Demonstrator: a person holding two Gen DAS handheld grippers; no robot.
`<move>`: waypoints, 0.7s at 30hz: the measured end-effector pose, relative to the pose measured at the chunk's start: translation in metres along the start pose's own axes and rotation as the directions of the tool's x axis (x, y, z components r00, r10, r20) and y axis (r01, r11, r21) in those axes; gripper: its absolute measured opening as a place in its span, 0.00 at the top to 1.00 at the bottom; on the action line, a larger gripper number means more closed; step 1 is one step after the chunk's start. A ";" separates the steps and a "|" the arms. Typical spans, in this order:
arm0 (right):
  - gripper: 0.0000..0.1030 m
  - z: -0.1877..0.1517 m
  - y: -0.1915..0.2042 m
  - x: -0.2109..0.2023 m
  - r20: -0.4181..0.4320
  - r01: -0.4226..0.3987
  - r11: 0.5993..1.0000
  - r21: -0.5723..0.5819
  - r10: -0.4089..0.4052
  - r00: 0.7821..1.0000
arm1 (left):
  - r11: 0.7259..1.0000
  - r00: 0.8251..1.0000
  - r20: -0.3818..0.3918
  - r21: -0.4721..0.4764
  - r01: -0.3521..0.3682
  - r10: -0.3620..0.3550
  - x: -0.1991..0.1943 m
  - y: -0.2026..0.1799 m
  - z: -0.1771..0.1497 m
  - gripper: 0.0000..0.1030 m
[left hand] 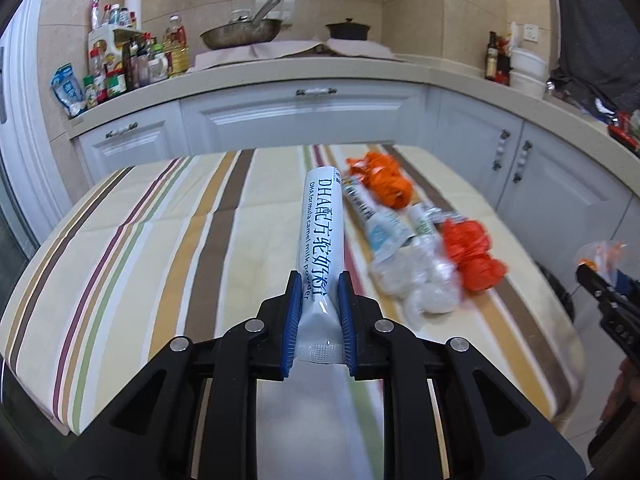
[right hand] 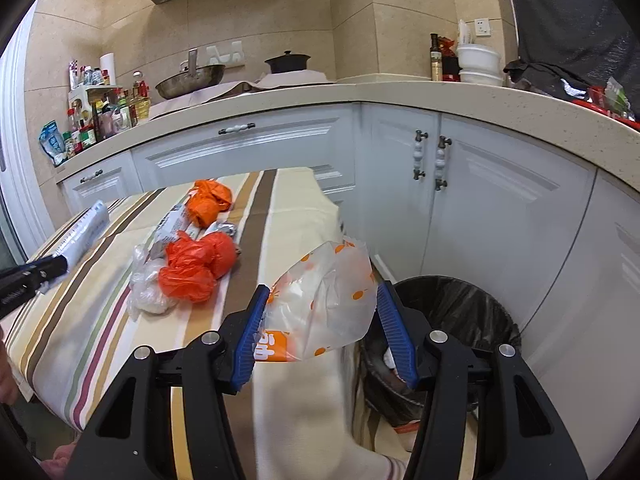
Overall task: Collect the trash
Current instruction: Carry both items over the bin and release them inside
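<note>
My left gripper (left hand: 319,292) is shut on a white milk powder stick packet (left hand: 319,236) and holds it above the striped table (left hand: 140,240). The packet also shows at the left of the right wrist view (right hand: 84,232). My right gripper (right hand: 322,312) is open, with a clear plastic bag with orange dots (right hand: 324,300) between its fingers, over the table's right edge. The black-lined trash bin (right hand: 452,320) stands on the floor just right of it. More trash lies on the table: orange bags (right hand: 192,264), a clear bag (right hand: 146,292) and wrappers (left hand: 384,228).
White kitchen cabinets (right hand: 480,208) run behind and to the right of the table. The counter holds a wok (left hand: 240,34), a black pot (left hand: 347,31), bottles (left hand: 120,64) and white bowls (right hand: 478,64).
</note>
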State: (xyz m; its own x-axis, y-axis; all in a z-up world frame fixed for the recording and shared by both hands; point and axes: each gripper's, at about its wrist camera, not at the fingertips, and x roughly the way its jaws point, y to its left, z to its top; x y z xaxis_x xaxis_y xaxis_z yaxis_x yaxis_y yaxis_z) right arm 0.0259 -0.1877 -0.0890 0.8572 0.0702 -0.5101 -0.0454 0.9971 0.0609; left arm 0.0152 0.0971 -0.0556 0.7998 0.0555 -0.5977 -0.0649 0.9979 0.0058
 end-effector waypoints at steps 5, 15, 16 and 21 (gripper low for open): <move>0.47 0.002 -0.028 -0.004 0.013 0.063 0.998 0.018 -0.063 0.998 | 0.992 0.993 0.024 0.060 0.111 -0.113 -0.011 -0.044 0.013 0.82; 0.47 0.005 -0.101 0.003 0.002 0.172 0.983 0.062 -0.172 0.985 | 0.925 0.947 -0.053 0.203 0.319 -0.315 0.014 -0.172 0.020 0.82; 0.47 0.005 -0.105 0.005 0.000 0.174 0.983 0.065 -0.175 0.985 | 0.919 0.943 -0.064 0.212 0.332 -0.326 0.019 -0.185 0.020 0.82; 0.47 0.005 -0.131 0.020 -0.012 0.185 0.980 0.075 -0.185 0.983 | 0.901 0.936 -0.090 0.255 0.351 -0.340 0.040 -0.239 0.018 0.82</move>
State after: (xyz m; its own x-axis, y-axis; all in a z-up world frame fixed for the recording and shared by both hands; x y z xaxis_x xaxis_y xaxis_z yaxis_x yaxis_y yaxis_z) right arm 0.0518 -0.3174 -0.1026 0.8444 -0.1147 -0.5233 0.1525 0.9879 0.0295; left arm 0.0735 -0.1390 -0.0660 0.7170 -0.2900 -0.6339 0.3748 0.9271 -0.0002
